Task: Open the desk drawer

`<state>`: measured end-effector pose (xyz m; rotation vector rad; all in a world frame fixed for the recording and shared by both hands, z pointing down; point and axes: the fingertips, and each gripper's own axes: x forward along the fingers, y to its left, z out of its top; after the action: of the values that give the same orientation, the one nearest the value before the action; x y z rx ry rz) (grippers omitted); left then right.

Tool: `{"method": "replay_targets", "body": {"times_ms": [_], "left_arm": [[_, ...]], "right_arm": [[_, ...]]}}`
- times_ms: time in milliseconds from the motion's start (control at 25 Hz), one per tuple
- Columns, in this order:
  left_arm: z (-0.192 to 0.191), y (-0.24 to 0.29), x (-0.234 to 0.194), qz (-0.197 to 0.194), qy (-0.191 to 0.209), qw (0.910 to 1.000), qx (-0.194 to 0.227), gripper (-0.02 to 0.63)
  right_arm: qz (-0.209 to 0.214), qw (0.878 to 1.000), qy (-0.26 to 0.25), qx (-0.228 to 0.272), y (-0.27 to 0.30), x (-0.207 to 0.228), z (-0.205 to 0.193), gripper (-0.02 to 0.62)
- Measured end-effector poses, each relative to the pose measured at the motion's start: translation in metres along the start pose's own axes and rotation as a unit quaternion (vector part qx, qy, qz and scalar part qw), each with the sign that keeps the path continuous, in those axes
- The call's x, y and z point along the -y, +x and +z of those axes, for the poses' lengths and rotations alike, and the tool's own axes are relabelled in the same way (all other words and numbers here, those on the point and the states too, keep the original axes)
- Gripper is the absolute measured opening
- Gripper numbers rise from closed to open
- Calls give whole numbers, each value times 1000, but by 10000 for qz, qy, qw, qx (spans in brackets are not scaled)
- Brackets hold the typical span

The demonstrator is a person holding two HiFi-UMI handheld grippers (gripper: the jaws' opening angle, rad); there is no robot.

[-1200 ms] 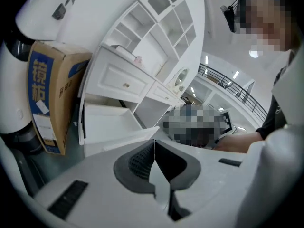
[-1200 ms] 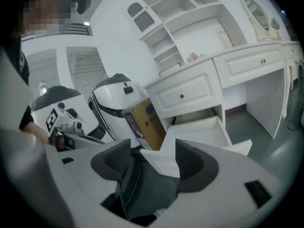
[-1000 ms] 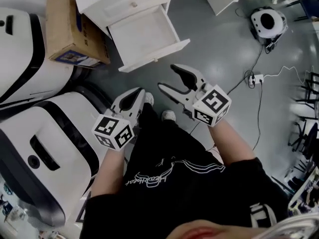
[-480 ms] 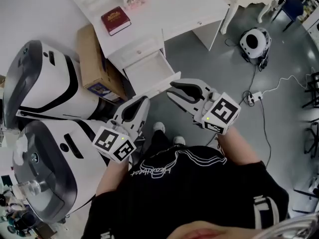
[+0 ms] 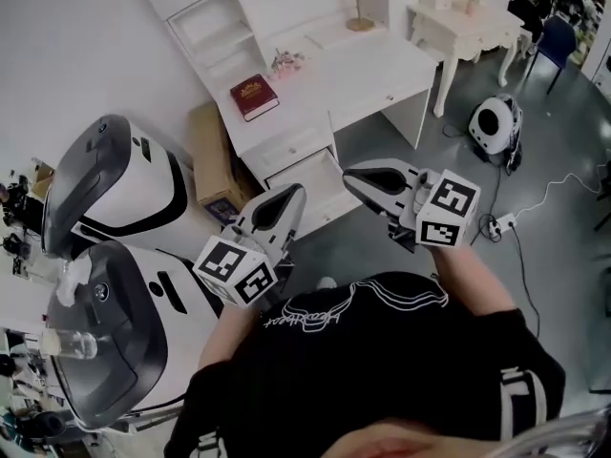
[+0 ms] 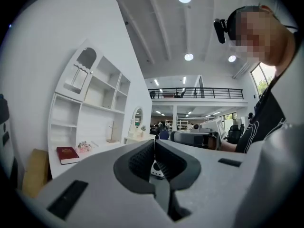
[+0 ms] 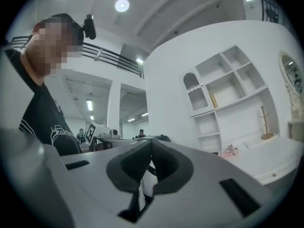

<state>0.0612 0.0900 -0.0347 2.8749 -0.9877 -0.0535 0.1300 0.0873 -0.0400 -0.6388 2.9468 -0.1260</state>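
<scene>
The white desk [image 5: 382, 65] stands ahead, and its lower drawer [image 5: 313, 183] is pulled out, showing between my two grippers. Held up level in front of the person's chest, my left gripper [image 5: 292, 195] is shut with nothing in it; in the left gripper view its pads [image 6: 142, 158] meet [image 6: 154, 144]. My right gripper [image 5: 351, 176] hangs to the right of the drawer and clear of it. Its jaws have just been closing and now touch [image 7: 151, 145], empty. Neither gripper touches the desk.
A red book [image 5: 254, 96] lies on the desk top. A cardboard box [image 5: 212, 151] leans against the desk's left side, next to two big white machines [image 5: 115, 198]. A round white device [image 5: 494, 120], cables and a small side table [image 5: 458, 17] stand at the right.
Both grippers have risen from near the floor to chest height. The right jaws went from wide open to shut. The head view tilted up, bringing the desk top into sight.
</scene>
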Motion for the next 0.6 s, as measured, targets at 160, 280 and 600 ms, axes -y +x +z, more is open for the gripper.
{"method": "replay_targets", "body": {"times_ms": [160, 280, 600], "left_arm": [[14, 3, 5, 85, 165, 9998, 77, 5], [16, 5, 15, 4, 195, 9998, 66, 5], [16, 7, 14, 77, 171, 9998, 114, 5]], "right_arm": [[28, 9999, -124, 68, 2, 1, 13, 5], [65, 9996, -252, 121, 3, -6, 19, 5], [-53, 9998, -157, 105, -5, -3, 16, 5]]}}
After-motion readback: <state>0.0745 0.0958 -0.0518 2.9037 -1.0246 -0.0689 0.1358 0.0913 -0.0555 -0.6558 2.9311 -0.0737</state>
